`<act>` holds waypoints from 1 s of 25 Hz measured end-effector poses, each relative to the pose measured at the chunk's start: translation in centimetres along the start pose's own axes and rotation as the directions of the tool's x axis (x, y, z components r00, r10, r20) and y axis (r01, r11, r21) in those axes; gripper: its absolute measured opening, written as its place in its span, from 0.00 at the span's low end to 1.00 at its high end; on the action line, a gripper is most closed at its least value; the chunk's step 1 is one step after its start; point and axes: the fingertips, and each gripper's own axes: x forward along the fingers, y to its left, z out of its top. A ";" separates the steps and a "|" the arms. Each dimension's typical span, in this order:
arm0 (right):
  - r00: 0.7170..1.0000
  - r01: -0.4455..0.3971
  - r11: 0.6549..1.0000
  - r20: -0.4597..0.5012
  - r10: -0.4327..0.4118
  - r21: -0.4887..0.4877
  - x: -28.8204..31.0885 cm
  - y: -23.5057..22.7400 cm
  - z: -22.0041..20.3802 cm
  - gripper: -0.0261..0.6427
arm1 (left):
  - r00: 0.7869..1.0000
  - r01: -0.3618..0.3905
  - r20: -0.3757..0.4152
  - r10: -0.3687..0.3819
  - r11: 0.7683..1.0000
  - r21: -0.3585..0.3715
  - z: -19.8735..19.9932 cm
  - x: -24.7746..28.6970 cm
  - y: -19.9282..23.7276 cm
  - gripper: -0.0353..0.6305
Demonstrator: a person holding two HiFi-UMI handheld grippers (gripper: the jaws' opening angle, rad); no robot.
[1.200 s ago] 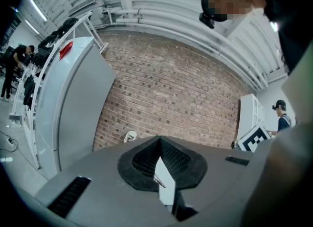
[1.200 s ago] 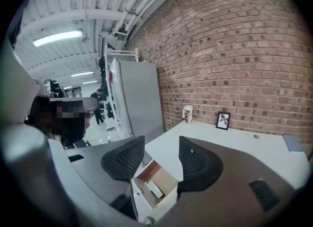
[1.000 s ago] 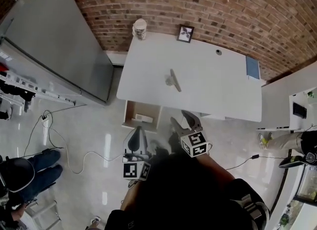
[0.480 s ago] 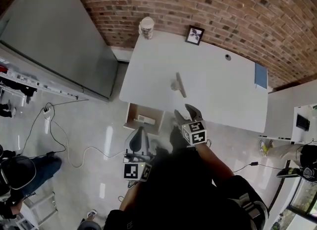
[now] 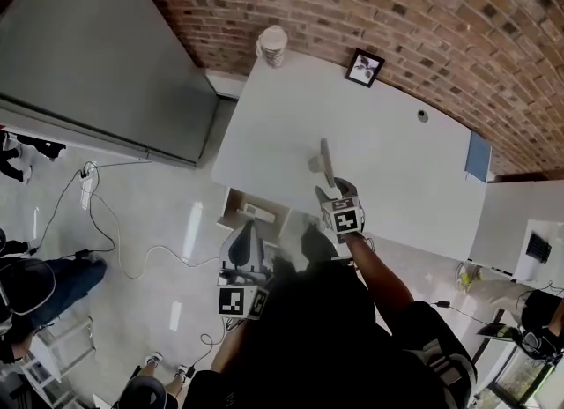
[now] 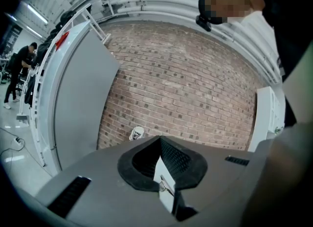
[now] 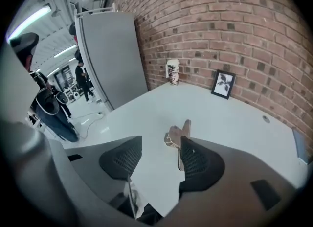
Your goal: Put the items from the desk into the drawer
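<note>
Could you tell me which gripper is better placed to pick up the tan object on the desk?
The right gripper: it hangs over the desk right at the tan object; its jaws have just been opening, nothing between them. The left gripper sits off the desk by the drawer, jaws together.

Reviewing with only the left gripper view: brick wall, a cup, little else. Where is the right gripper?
Observer: The right gripper is over the white desk, just short of a flat beige object lying there.
Operator: Is it gripping that?
Observer: No. Its fingers have just been opening, and only bare desk shows between them.
Operator: Is the drawer open?
Observer: Yes. The drawer stands open below the desk's near edge, with a small white item inside.
</note>
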 end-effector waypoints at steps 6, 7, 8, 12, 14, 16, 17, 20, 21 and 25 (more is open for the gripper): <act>0.994 -0.046 0.999 -0.103 0.045 -0.011 4.9 -1.4 -0.6 0.38 | 0.999 -0.035 -0.041 0.034 0.999 -0.024 -0.4 3.3 -0.7 0.06; 0.993 -0.044 0.999 -0.113 0.041 -0.017 5.7 -1.7 -0.6 0.39 | 0.998 -0.038 -0.042 0.038 0.999 -0.020 -0.4 3.8 -0.8 0.06; 0.991 -0.041 0.999 -0.131 0.038 -0.022 6.5 -2.0 -0.9 0.40 | 0.998 -0.043 -0.042 0.043 0.999 -0.017 -0.5 4.2 -0.9 0.06; 0.980 -0.031 0.997 -0.200 0.017 -0.070 9.4 -2.6 -2.3 0.43 | 0.997 -0.074 -0.032 0.073 0.997 -0.025 -0.5 5.4 -0.9 0.06; 0.978 -0.016 0.996 -0.209 -0.004 -0.092 10.5 -3.3 -2.5 0.44 | 0.995 -0.090 -0.042 0.089 0.996 -0.016 -0.7 5.6 -0.9 0.06; 0.976 -0.010 0.996 -0.219 -0.011 -0.093 11.4 -3.7 -2.7 0.44 | 0.993 -0.106 -0.047 0.106 0.994 -0.010 -0.9 5.6 -0.7 0.06; 0.974 -0.011 0.996 -0.227 -0.009 -0.090 11.7 -3.7 -2.8 0.44 | 0.993 -0.113 -0.042 0.112 0.994 -0.013 -0.9 5.6 -0.6 0.06; 0.966 -0.013 0.996 -0.258 -0.010 -0.085 12.3 -4.0 -3.3 0.44 | 0.990 -0.134 -0.035 0.133 0.991 -0.026 -0.7 5.7 -0.4 0.06; 0.965 -0.010 0.996 -0.264 -0.014 -0.089 12.4 -4.2 -3.4 0.44 | 0.991 -0.133 -0.021 0.132 0.991 -0.028 -0.5 5.8 -0.5 0.06; 0.965 -0.038 0.994 -0.261 0.010 -0.100 12.2 -4.4 -3.4 0.35 | 0.989 -0.151 -0.014 0.150 0.988 -0.029 -0.4 5.6 -0.1 0.06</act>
